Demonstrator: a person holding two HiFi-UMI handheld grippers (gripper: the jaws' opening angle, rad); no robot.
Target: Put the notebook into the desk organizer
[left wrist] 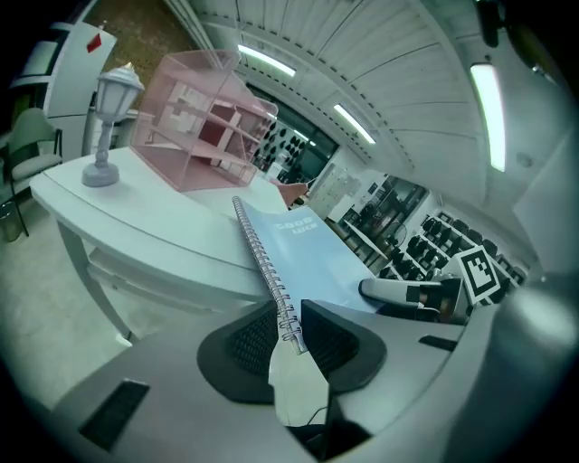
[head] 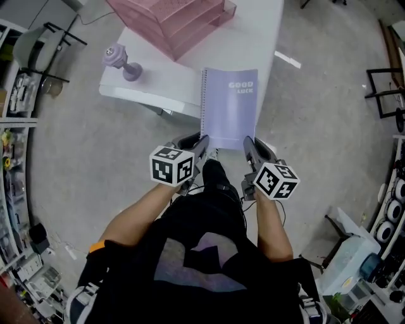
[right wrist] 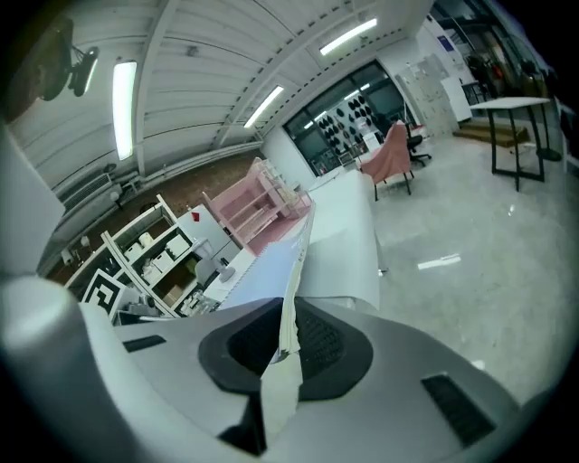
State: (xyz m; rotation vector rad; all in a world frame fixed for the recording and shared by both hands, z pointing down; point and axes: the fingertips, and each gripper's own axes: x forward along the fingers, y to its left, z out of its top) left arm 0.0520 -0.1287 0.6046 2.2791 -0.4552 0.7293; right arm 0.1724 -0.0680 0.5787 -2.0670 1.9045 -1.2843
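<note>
A lilac spiral-bound notebook (head: 229, 107) juts over the near edge of the white table (head: 152, 88), spiral side to the left. My left gripper (head: 201, 147) is shut on its near left corner; in the left gripper view the spiral edge (left wrist: 288, 321) sits pinched between the dark pads (left wrist: 249, 339). My right gripper (head: 248, 147) is shut on the near right corner, and the page edge (right wrist: 289, 312) stands between its pads (right wrist: 321, 342). The pink desk organizer (head: 177, 19) stands at the table's far end, also seen from the left gripper (left wrist: 204, 127) and the right gripper (right wrist: 253, 208).
A small purple lamp-shaped ornament (head: 120, 61) stands on the table's left part, left of the notebook. Shelving with clutter (head: 16, 95) lines the left wall. Black chair frames (head: 386, 88) stand at the right. Grey floor surrounds the table.
</note>
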